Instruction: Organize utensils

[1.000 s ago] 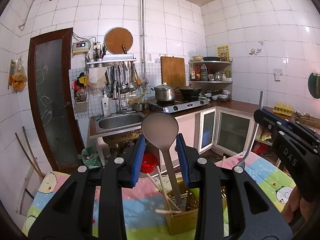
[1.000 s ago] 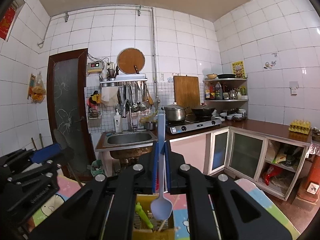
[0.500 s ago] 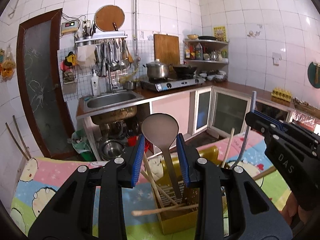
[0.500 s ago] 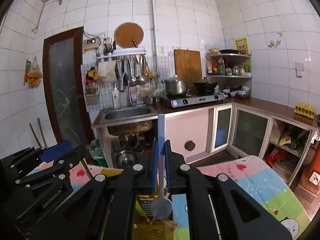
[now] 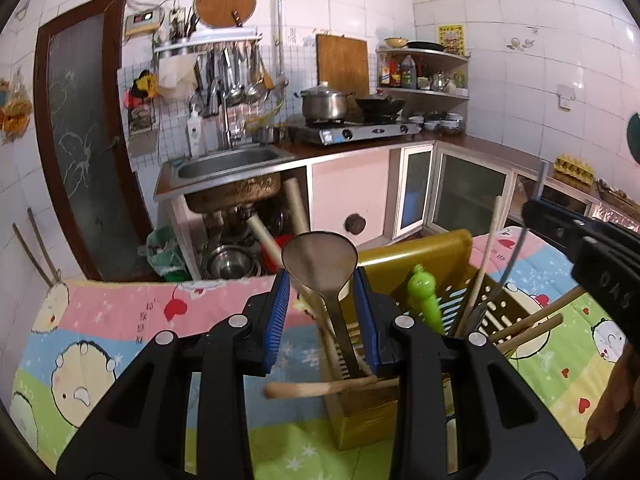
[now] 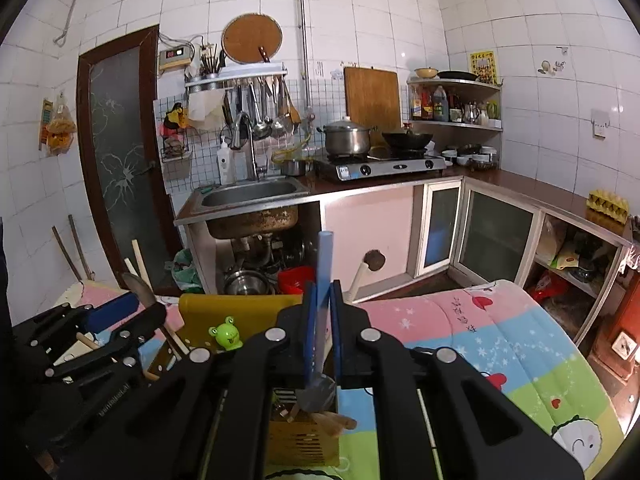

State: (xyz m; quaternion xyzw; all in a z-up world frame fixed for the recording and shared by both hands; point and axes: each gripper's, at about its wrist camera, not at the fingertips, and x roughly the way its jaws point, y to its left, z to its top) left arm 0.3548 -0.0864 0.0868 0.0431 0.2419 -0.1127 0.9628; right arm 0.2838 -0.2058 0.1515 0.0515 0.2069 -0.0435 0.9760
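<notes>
Surface: pastel cartoon-print quilt [image 5: 120, 344].
Holder: yellow slotted plastic utensil caddy [image 5: 432, 252] on quilt, crowded with wooden handles, green frog-topped utensil [image 5: 424, 296].
Left gripper [image 5: 320, 316]: part open, bracketing upright steel ladle [image 5: 320, 260], contact unclear.
Right gripper [image 6: 322, 332]: clamped on blue-handled spatula [image 6: 323, 264], blade in caddy.

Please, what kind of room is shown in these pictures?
Most likely a home kitchen: a steel sink in the counter, a gas stove carrying a pot, and ladles hanging on the tiled wall.

White-tiled walls [image 6: 520, 20], perhaps daylit.
</notes>
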